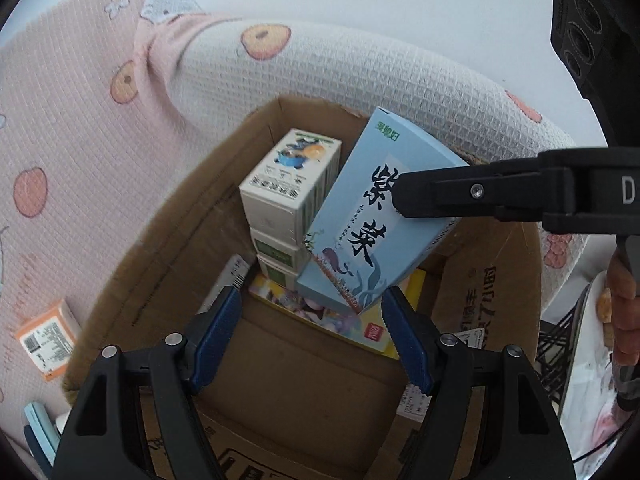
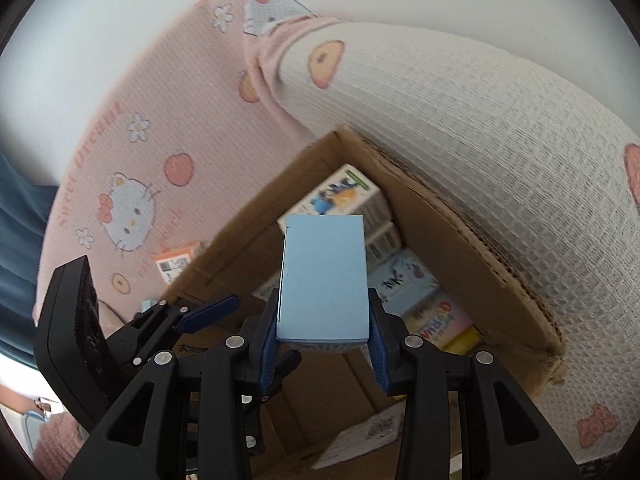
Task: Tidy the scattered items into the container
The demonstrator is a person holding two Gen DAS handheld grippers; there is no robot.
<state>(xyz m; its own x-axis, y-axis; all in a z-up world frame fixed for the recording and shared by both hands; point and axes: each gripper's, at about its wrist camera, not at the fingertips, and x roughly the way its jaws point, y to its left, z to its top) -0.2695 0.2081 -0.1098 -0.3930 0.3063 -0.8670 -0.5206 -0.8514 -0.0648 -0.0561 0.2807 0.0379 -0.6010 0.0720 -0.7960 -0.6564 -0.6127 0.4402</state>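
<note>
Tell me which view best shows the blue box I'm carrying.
Left wrist view: the blue box shows its printed face, tilted over the cardboard carton. Right wrist shows only its plain side.

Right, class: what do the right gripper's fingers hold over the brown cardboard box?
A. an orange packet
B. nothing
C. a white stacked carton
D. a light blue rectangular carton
D: the right gripper has its fingers clamped on the light blue rectangular carton above the brown cardboard box.
</note>
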